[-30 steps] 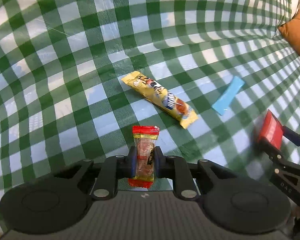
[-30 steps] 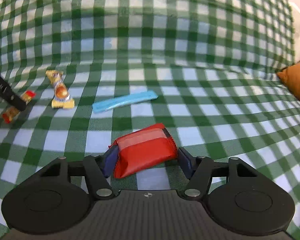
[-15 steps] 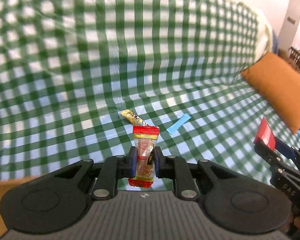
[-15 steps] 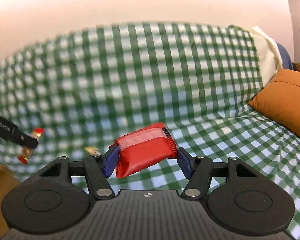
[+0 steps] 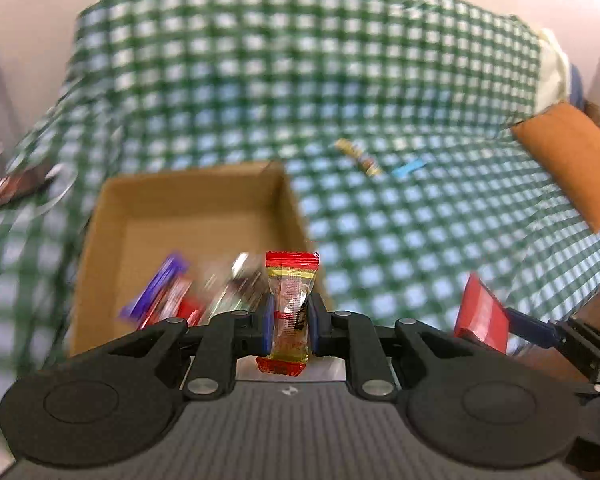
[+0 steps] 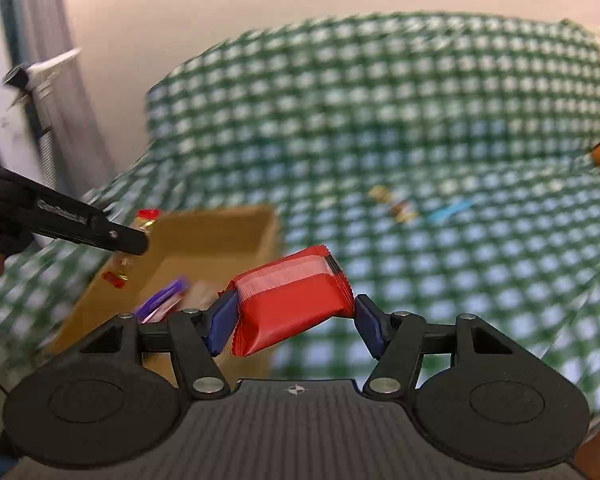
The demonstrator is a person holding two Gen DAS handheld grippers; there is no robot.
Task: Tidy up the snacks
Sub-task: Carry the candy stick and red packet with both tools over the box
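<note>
The left gripper (image 5: 288,322) is nearest in its own view, and its fingers (image 5: 266,324) pinch a small candy in a clear wrapper with red ends (image 5: 290,308), which stands upright between the blue pads. In the right wrist view the right gripper (image 6: 296,320) has its fingers (image 6: 222,320) fairly wide and they press on both ends of a red snack pack (image 6: 290,304), held a little tilted. The same red pack (image 5: 482,316) shows at the right edge of the left wrist view, and the candy (image 6: 134,246) in the left gripper shows at the left of the right wrist view.

Just behind and below both grippers is an open cardboard box (image 5: 188,204). It sits on a surface covered with a green and white checked cloth (image 5: 300,80); I cannot tell what is under the cloth. In the near part of the box lie several snacks, blurred: a purple packet (image 5: 156,288), something red (image 5: 180,300) beside it and some silver and dark wrappers (image 5: 236,284).

Further away on the cloth, well apart from the box to its right, lie a yellow bar (image 5: 358,157) and just beside it a light blue stick (image 5: 409,167). An orange cushion (image 5: 572,160) lies at the right edge of the cloth
</note>
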